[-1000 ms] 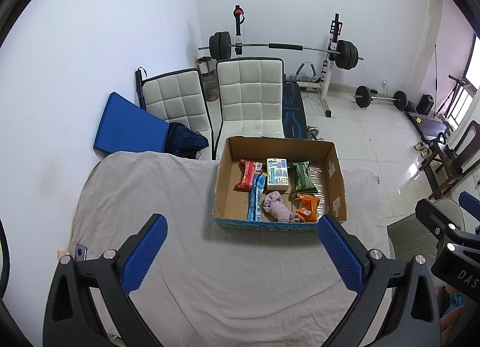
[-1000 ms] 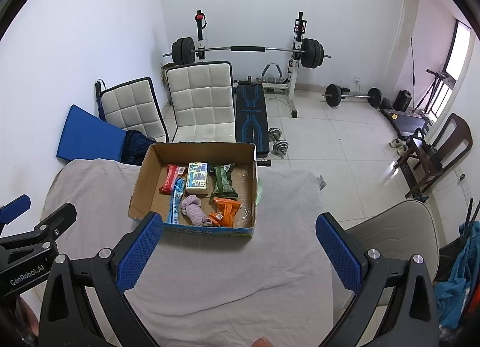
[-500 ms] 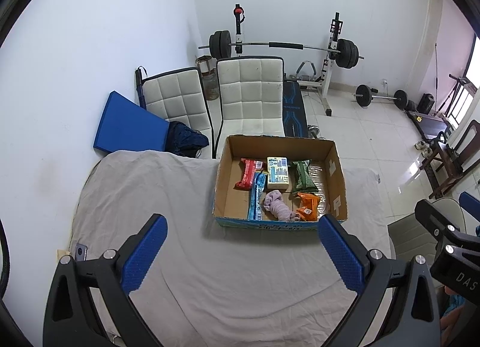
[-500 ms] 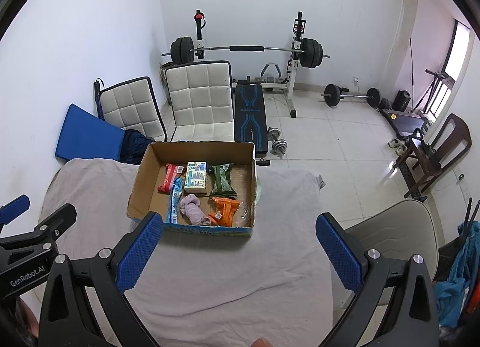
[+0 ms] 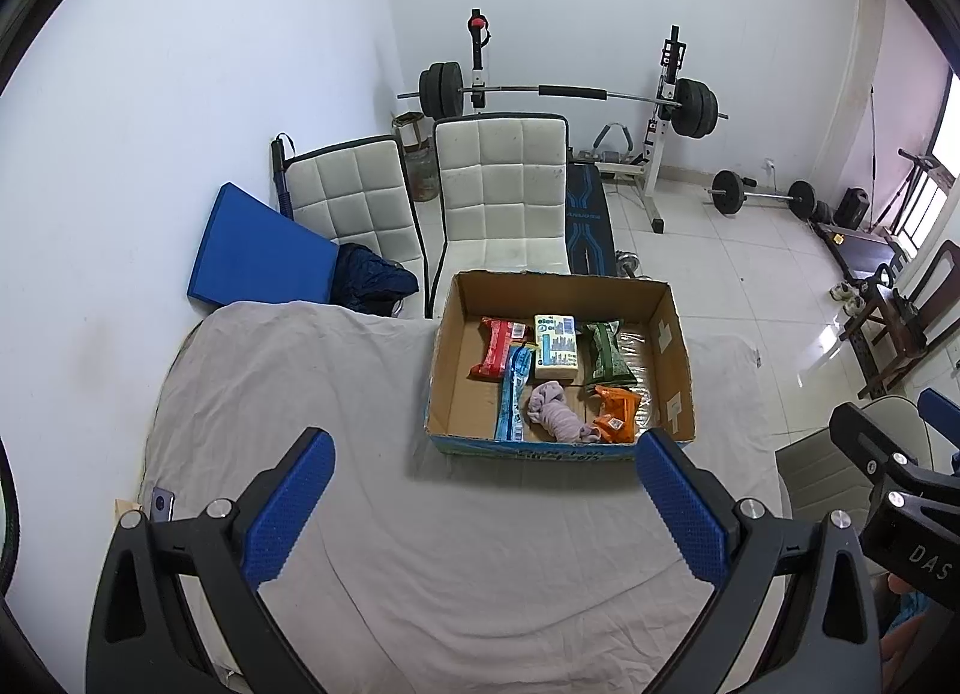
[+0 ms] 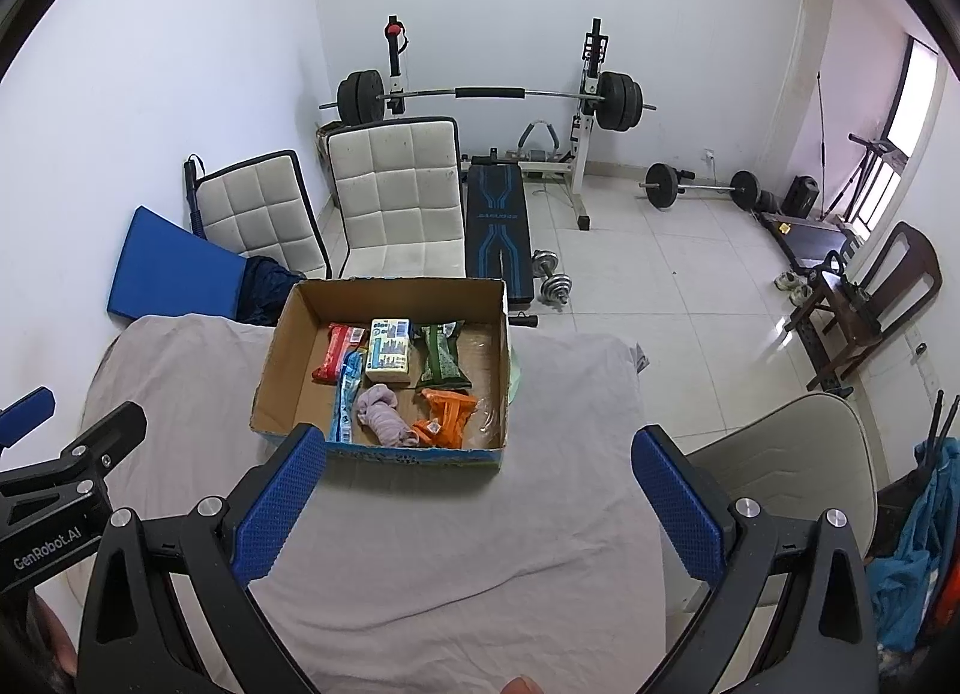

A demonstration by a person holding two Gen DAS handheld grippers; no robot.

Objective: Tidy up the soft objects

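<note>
The left gripper [image 5: 480, 490] hung above the cloth-covered tabletop [image 5: 372, 394] with its blue-padded fingers [image 5: 288, 508] spread wide and nothing between them. The right gripper [image 6: 477, 484] hung alongside in like condition, fingers [image 6: 675, 505] spread wide and holding nothing. Both were short of the cardboard box [image 5: 447, 358], which stood on the far half of the tabletop, open at the top.

The soft objects lay inside the box. A red packet [image 5: 495, 346] lay at the far left, with a light blue packet [image 5: 513, 394] running along its near side toward the front wall. A cream packet with blue print [image 5: 556, 347] lay at the middle rear, and a green packet [image 5: 606, 355] just to its right. A lilac cloth bundle [image 5: 555, 412] lay at the near middle, touching an orange packet [image 5: 618, 415] on its right. The right end of the box floor bore a clear plastic film [image 5: 639, 346].

Beyond the tabletop stood two white padded chairs [image 5: 504, 196], a blue mat [image 5: 252, 256] leaning on the wall, and a barbell rack [image 5: 570, 93].
</note>
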